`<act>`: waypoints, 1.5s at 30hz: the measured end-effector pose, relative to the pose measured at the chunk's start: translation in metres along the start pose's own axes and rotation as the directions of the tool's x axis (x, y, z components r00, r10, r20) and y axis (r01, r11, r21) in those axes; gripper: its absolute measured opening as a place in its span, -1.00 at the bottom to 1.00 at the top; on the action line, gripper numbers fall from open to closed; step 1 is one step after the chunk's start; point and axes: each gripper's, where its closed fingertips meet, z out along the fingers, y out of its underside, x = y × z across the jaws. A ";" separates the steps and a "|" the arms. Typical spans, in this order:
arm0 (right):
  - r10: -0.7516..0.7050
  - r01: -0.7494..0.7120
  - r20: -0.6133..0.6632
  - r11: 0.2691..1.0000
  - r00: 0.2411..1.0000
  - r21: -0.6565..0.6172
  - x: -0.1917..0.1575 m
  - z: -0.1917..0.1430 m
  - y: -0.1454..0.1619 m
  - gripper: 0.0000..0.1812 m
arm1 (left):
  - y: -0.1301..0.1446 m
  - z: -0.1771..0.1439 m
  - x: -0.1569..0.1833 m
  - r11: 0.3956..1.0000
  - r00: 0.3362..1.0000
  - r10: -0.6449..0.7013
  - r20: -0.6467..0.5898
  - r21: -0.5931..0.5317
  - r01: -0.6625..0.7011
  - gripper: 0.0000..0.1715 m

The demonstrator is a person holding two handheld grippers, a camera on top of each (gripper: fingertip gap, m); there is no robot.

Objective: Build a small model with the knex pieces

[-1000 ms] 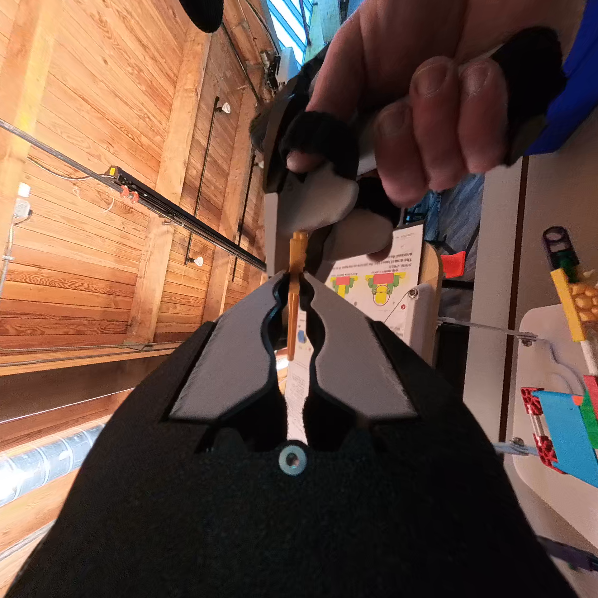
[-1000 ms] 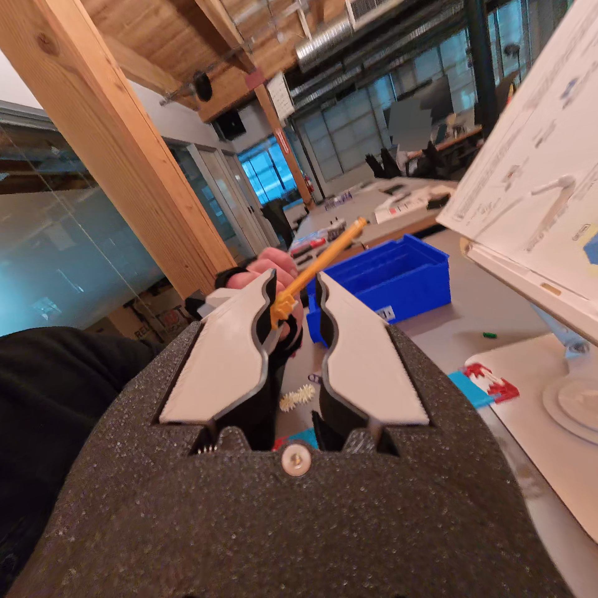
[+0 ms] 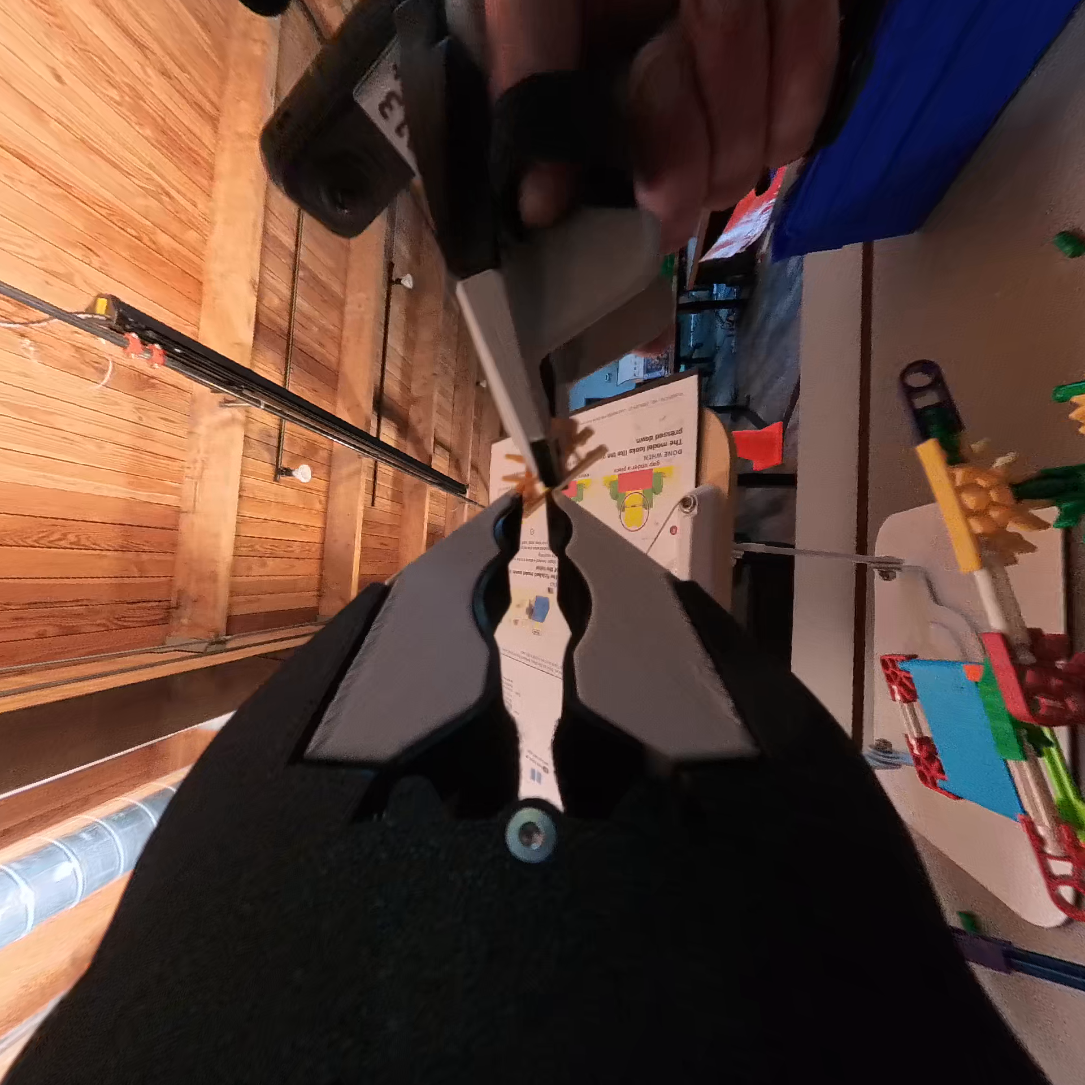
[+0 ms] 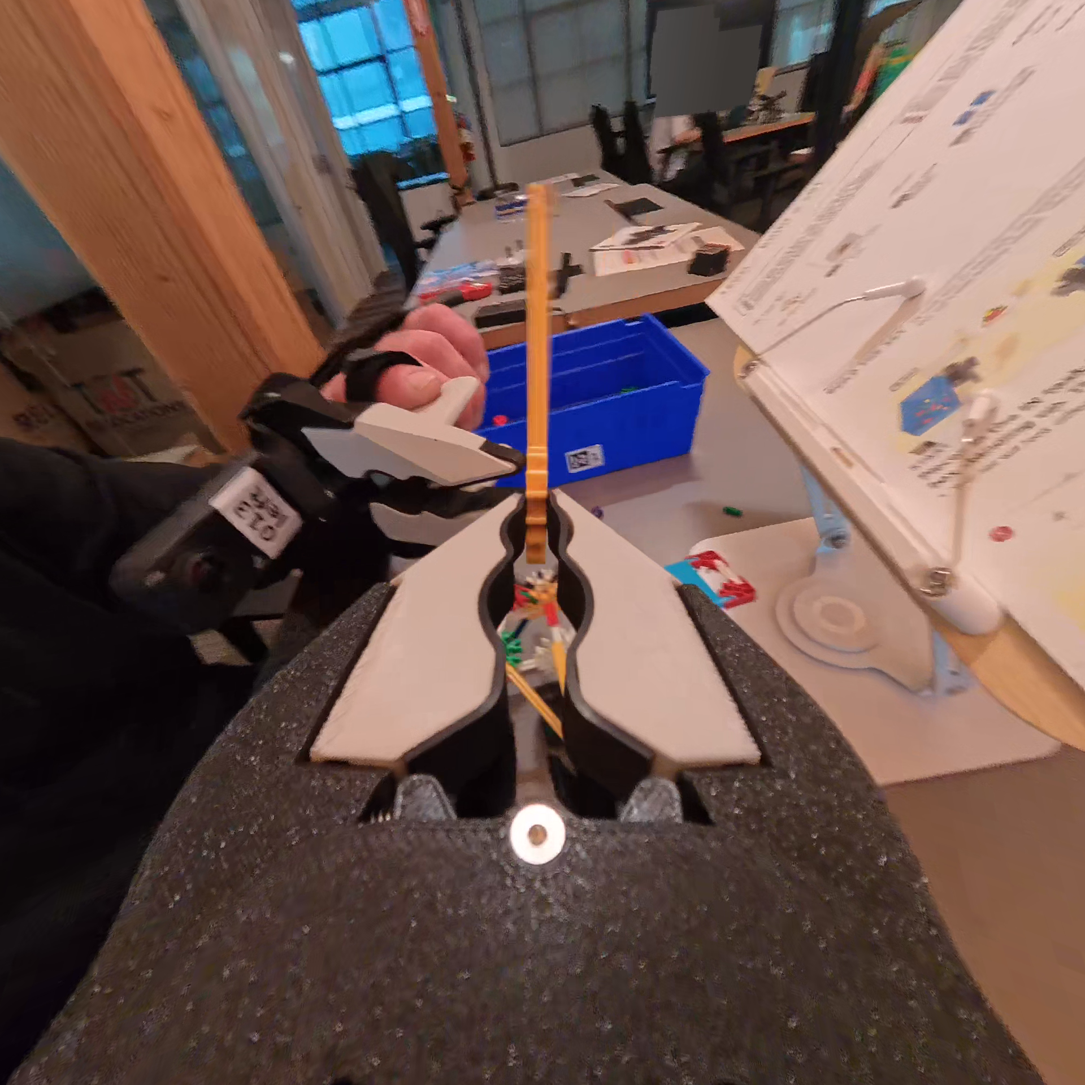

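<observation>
The right gripper (image 4: pixel 537 511), formerly open, now clamps the long orange plastic rod (image 4: pixel 537 329) upright at its tips. The left gripper (image 3: pixel 537 499), nearly closed, pinches a blurred orange connector (image 3: pixel 528 481) beside it.

Orange plastic rod (image 4: pixel 538 352), upright, lower end pinched in right hand-held gripper (image 4: pixel 536 511), left hand-held gripper (image 4: pixel 499 464) touching it

Warm wooden plank wall (image 3: pixel 117 235) crossed by a black rail (image 3: pixel 282 393), small lamps (image 3: pixel 302 472) mounted beside the rail, a silver duct (image 3: pixel 70 863) seen below it, a thick wooden post (image 4: pixel 135 194) set before blue-lit windows (image 4: pixel 370 82), grey benches (image 4: pixel 587 246) ranged behind the post
</observation>
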 end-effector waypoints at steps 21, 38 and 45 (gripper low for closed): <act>-0.306 -0.057 -0.198 0.414 0.931 -0.908 0.092 -0.087 0.214 -0.93 | 0.047 -0.051 0.141 0.591 -0.020 -0.722 -0.691 -0.632 0.501 -0.65; -0.483 0.089 -0.280 0.609 0.830 -0.788 0.102 -0.062 0.141 -0.85 | 0.017 -0.033 0.145 0.561 -0.040 -0.634 -0.772 -0.495 0.664 -0.93; -0.555 0.400 -0.060 0.667 0.830 -0.628 0.056 0.000 0.121 -0.95 | 0.003 -0.031 0.134 0.561 0.002 -0.589 -0.808 -0.407 0.721 -0.94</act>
